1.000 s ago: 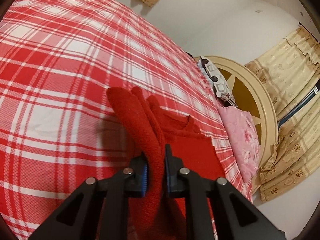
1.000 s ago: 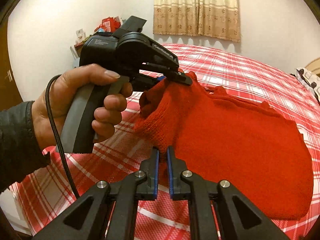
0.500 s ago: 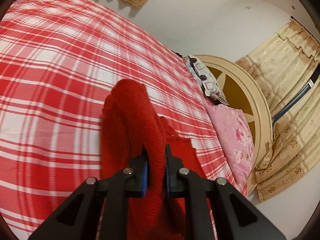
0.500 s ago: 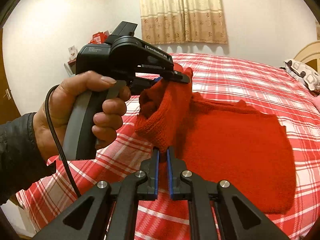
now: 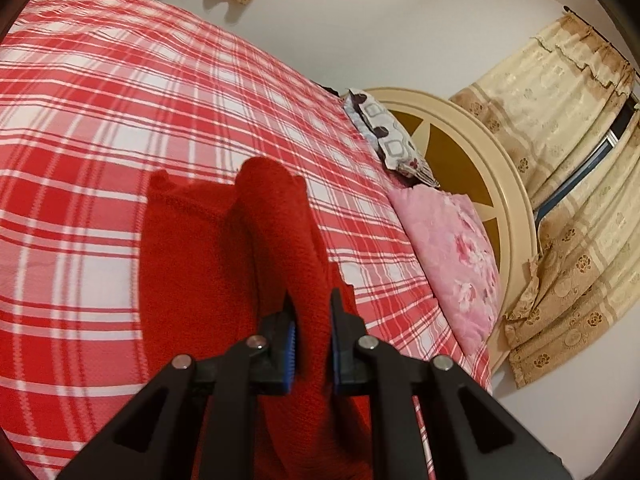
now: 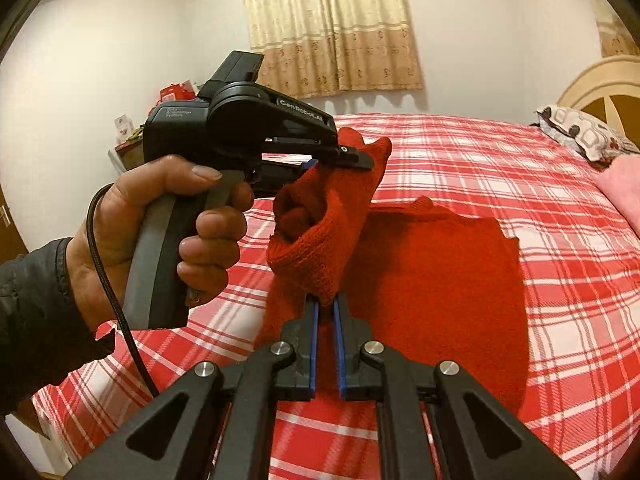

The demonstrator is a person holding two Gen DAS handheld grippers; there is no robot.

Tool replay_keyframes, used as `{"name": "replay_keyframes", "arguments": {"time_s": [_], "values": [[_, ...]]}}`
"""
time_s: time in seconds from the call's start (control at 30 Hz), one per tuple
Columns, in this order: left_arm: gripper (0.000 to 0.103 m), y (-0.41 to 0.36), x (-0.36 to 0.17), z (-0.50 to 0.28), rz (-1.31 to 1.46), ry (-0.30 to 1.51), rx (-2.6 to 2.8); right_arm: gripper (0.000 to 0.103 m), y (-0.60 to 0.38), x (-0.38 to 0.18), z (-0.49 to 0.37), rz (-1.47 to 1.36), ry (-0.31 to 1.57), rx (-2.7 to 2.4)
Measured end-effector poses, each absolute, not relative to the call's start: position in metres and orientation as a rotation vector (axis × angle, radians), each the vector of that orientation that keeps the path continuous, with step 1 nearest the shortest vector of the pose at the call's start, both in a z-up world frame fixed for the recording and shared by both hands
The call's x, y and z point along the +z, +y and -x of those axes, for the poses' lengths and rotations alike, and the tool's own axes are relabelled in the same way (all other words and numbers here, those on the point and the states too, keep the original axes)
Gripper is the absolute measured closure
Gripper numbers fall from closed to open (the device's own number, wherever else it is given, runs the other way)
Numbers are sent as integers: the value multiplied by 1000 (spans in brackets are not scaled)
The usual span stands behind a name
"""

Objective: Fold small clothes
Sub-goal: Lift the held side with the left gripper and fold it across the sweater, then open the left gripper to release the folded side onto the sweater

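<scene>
A small red knitted sweater (image 6: 440,272) lies on the red-and-white checked bed (image 6: 560,208). One side of it is lifted off the bed between both grippers. My left gripper (image 5: 312,312) is shut on a thick fold of the sweater (image 5: 276,232), which runs forward from its jaws. In the right wrist view the left gripper (image 6: 352,158), held by a hand (image 6: 160,216), pinches the raised edge. My right gripper (image 6: 326,304) is shut on the lower part of the same lifted edge. The rest of the sweater lies flat to the right.
A pink flowered pillow (image 5: 452,256) and a patterned pillow (image 5: 384,136) lie by the cream round headboard (image 5: 496,184). Beige curtains (image 6: 332,28) hang on the far wall. A small cluttered stand (image 6: 132,136) is at the left behind the hand.
Both grippers have carried the lifted edge of the sweater sideways over its flat part and slightly up. The fold now covers more of the garment. Both grips are unchanged.
</scene>
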State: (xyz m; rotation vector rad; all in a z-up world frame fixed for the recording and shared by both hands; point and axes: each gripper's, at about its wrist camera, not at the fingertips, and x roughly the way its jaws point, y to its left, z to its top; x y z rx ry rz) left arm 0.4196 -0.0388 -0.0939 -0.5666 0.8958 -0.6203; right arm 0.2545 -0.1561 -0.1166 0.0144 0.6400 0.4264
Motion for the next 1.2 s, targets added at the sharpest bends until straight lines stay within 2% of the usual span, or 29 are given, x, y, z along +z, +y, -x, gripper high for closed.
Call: {"name": "replay_keyframes", "arguments": {"time_s": [0.47, 1.0, 1.2], "values": [[89, -92, -92, -420, 521, 927, -708, 97, -209, -119, -245, -72, 659, 369], [89, -143, -113, -421, 422, 997, -727, 97, -246, -142, -240, -160, 735, 316], [89, -163, -112, -413, 297, 970, -737, 97, -261, -154, -241, -230, 771, 303]]}}
